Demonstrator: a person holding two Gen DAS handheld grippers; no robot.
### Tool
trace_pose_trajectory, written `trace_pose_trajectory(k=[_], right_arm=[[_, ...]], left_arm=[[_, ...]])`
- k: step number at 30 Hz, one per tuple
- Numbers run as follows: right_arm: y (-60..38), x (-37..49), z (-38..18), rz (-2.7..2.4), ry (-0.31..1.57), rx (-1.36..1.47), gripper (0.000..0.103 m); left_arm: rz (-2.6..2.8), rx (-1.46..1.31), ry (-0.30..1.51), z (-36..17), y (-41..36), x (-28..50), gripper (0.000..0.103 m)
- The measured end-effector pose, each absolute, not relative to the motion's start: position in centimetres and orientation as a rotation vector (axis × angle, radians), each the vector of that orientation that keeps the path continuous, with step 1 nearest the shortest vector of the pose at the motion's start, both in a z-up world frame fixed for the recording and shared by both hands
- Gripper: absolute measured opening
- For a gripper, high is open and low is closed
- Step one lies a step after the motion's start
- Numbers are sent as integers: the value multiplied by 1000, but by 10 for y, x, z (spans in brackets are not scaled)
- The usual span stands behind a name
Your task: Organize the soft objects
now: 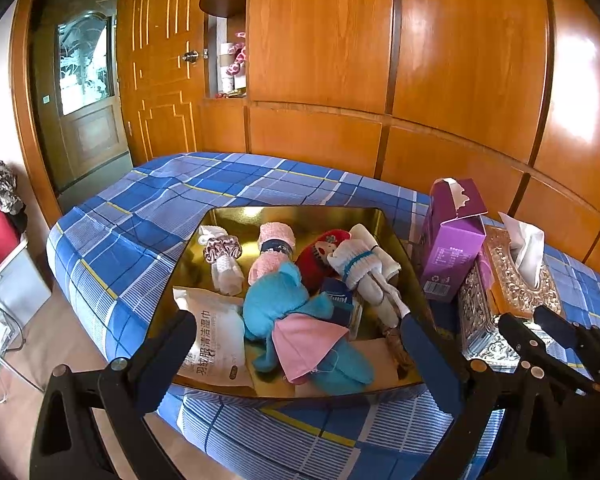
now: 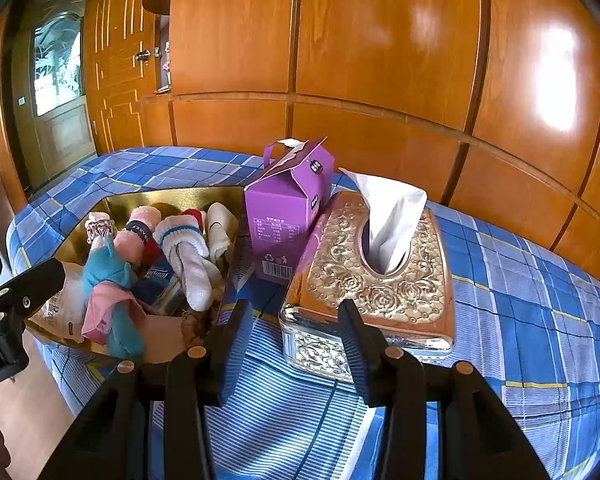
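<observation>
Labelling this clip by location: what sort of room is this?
Most likely a bedroom: a bed with a blue plaid sheet, a wall of wooden wardrobe doors, and a wooden room door.

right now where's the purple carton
The purple carton stands upright on the plaid bed, between the gold tray on its left and the ornate tissue box on its right.

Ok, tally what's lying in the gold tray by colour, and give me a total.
Gold tray contents:
White: 3 (scrunchie roll, striped sock roll, wipes packet)
Pink: 2 (towel roll, cloth)
Teal: 1 (plush)
Red: 1 (doll)
Blue: 1 (tissue pack)
Total: 8
</observation>
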State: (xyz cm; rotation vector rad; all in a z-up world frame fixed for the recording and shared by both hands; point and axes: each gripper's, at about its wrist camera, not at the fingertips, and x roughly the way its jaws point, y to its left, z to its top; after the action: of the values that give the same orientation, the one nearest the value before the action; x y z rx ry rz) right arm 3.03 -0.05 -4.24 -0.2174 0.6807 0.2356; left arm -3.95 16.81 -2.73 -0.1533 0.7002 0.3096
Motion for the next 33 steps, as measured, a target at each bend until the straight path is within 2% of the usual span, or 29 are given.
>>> trace_pose_trajectory(k=[33], right_arm=[[-1,29,-43,231,678,-220,44]], left_arm=[[292,-155,712,-27,168,-39,103]])
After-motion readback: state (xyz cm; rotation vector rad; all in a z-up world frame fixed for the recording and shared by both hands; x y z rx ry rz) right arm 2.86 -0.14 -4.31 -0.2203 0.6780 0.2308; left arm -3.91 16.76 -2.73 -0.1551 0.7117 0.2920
